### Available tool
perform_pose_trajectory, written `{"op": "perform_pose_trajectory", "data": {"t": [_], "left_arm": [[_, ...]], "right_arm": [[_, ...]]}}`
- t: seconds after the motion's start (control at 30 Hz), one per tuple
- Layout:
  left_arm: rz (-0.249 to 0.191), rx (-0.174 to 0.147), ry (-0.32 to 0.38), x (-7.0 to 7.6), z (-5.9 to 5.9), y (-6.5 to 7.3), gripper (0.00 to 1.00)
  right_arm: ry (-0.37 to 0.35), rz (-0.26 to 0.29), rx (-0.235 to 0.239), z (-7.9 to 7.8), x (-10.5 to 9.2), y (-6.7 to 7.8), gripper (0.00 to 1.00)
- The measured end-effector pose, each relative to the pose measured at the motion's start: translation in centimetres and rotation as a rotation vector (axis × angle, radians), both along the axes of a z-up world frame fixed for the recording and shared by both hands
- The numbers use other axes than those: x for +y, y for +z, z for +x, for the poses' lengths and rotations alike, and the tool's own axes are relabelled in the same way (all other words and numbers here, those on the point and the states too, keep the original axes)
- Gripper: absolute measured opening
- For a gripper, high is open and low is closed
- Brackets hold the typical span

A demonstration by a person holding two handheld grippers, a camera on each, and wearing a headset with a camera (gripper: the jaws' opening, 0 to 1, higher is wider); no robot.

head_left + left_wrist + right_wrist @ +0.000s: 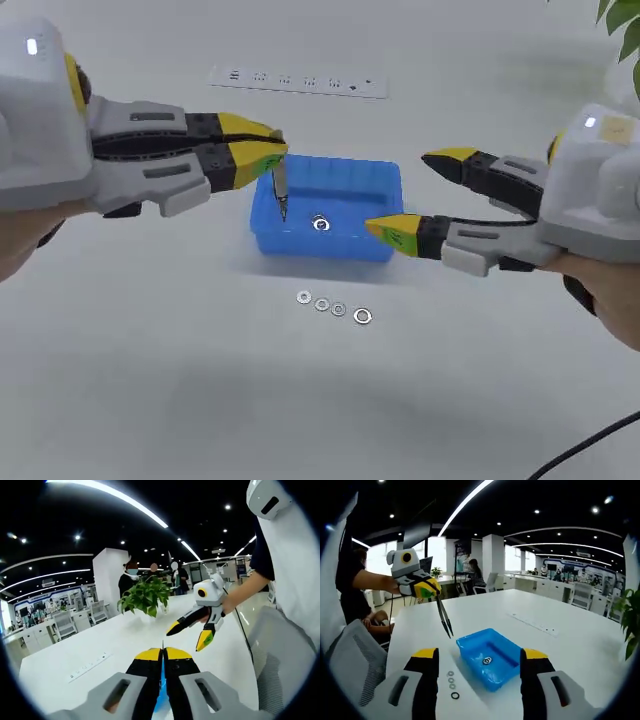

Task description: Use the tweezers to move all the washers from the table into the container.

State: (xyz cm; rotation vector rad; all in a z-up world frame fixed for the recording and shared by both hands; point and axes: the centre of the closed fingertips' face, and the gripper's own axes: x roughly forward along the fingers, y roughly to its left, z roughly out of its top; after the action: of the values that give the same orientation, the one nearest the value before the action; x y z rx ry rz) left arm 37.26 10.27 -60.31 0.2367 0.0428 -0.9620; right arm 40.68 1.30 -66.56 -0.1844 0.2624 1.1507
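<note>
Four washers (338, 310) wait on the counter (200, 380), one sits in the container (300, 245); my left tool (275, 148) grips tweezers (281, 195), right tool (410, 192) wide.

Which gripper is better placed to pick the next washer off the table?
Left. The left gripper is shut on the tweezers, over the container, with four washers on the table just in front. The right gripper is open and empty.
</note>
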Motion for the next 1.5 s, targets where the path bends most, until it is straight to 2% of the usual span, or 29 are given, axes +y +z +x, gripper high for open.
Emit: {"op": "perform_pose_trajectory", "data": {"t": [0.1, 0.13, 0.23, 0.3, 0.37, 0.47, 0.6, 0.8, 0.93, 1.0, 1.1, 1.5], "left_arm": [[-0.008, 0.012, -0.005, -0.2, -0.5, -0.6, 0.04], [-0.009, 0.035, -0.006, -0.3, -0.5, -1.1, 0.04], [0.011, 0.054, -0.003, -0.4, -0.6, -2.4, 0.04], [0.008, 0.048, -0.021, -0.7, -0.8, -2.7, 0.04], [0.008, 0.044, -0.044, -1.2, -1.1, -3.1, 0.04], [-0.012, 0.049, -0.06, -1.7, -1.4, -3.7, 0.04], [-0.028, 0.074, -0.086, -2.6, -2.1, -4.6, 0.04], [-0.035, 0.086, -0.103, -3.1, -2.1, -5.3, 0.04], [-0.025, 0.093, -0.102, -3.0, -1.7, -6.1, 0.04], [-0.033, 0.108, -0.106, -2.9, -1.5, -6.4, 0.04], [-0.03, 0.113, -0.113, -2.9, -1.3, -6.8, 0.04], [-0.028, 0.144, -0.154, -3.1, -1.5, -7.7, 0.04]], "right_arm": [[-0.002, -0.045, -0.009, -1.1, -1.1, -1.0, 0.69], [-0.03, -0.067, -0.026, -1.1, -1.8, -1.4, 0.69], [-0.083, -0.041, 0.015, -1.5, -3.1, -2.0, 0.7], [-0.112, -0.043, 0.026, -1.7, -4.0, -2.5, 0.72], [-0.133, -0.04, 0.06, -2.3, -4.5, -3.1, 0.75], [-0.136, -0.074, 0.079, -3.3, -4.9, -4.2, 0.8], [-0.143, -0.087, 0.096, -4.4, -5.1, -5.1, 0.83], [-0.145, -0.105, 0.118, -5.0, -5.1, -6.2, 0.88], [-0.115, -0.117, 0.157, -5.7, -4.5, -6.8, 1.0], [-0.083, -0.129, 0.143, -6.1, -4.2, -6.9, 1.0], [-0.068, -0.143, 0.14, -6.2, -4.0, -7.1, 1.0], [-0.057, -0.139, 0.172, -6.2, -3.5, -7.9, 1.0]]}}
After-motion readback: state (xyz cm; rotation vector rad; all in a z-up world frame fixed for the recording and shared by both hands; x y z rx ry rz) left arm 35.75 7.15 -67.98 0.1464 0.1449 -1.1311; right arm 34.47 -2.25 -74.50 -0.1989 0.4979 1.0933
